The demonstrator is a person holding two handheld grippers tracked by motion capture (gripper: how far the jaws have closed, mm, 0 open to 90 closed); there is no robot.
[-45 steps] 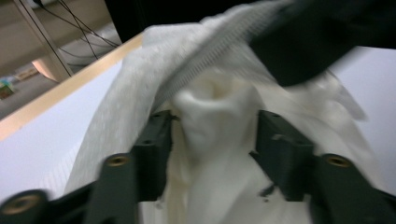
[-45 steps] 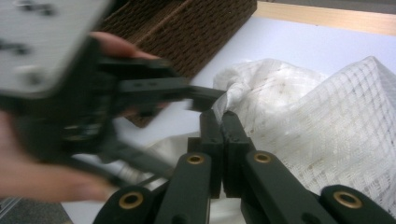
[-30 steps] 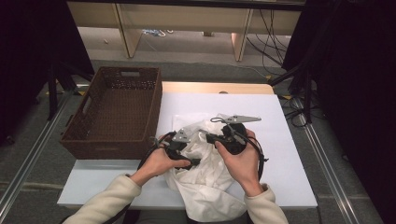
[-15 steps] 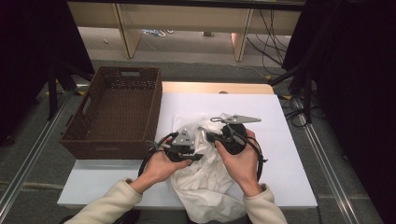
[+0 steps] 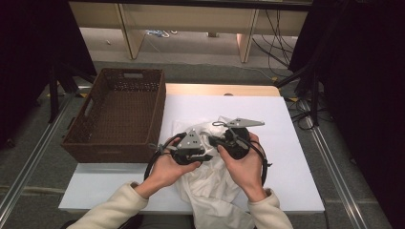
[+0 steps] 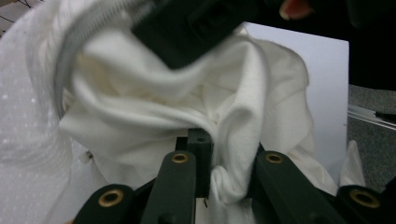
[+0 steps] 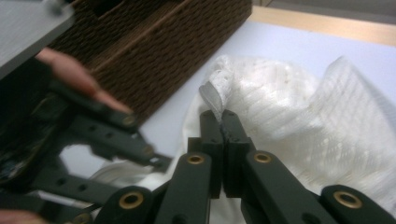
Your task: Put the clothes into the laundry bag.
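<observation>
Clamping white cloth (image 5: 210,176) w/ both claws, left (image 6: 224,177) just closed, right (image 7: 223,135), beside wicker basket (image 5: 114,148).

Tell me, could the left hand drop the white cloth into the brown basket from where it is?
Probably yes. The brown basket sits open-topped right beside the left gripper, nothing between them. But the right gripper is clamped on the same white cloth, so it would have to come along or let go.

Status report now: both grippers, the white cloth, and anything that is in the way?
Left gripper just closed, pinching white cloth. Right gripper shut on cloth edge. Basket beside, not blocking.
</observation>
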